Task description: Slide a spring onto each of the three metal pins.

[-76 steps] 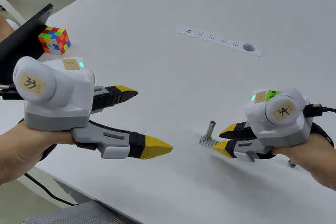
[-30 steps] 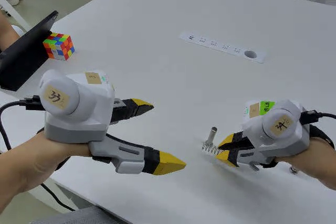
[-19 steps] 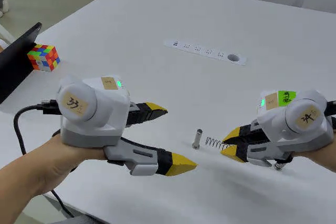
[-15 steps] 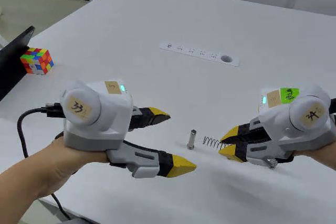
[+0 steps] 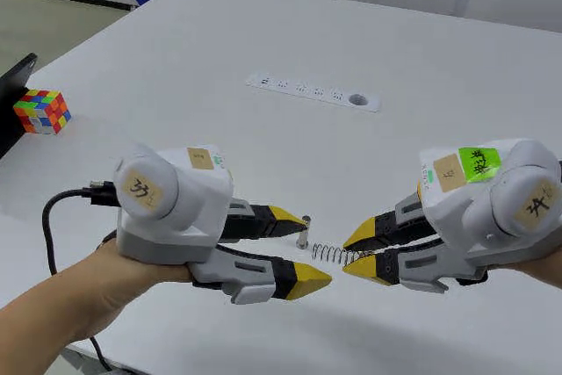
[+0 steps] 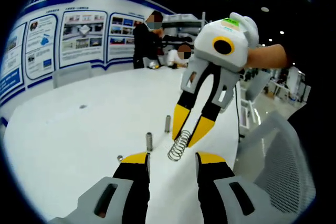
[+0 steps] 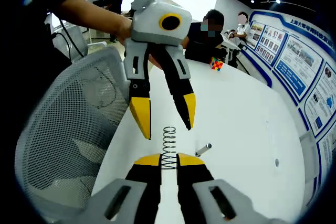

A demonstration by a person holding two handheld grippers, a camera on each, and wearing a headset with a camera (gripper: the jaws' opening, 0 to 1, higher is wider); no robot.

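Two upright metal pins (image 6: pixel 149 141) are seen on the bench (image 6: pixel 79 129) in the left gripper view, one in the head view. The spring (image 5: pixel 327 255) is gripped at its right end by the closed jaws of the right gripper (image 5: pixel 349 256). Its long axis is laid left to right. The free end is pointed left, between the open jaws of the left gripper (image 5: pixel 314 248), near a pin.

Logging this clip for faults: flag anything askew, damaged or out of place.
Nothing stands out. The pin stands upright and bare. The spring, its coils even, is clamped by one end in the right gripper, facing the open left gripper.
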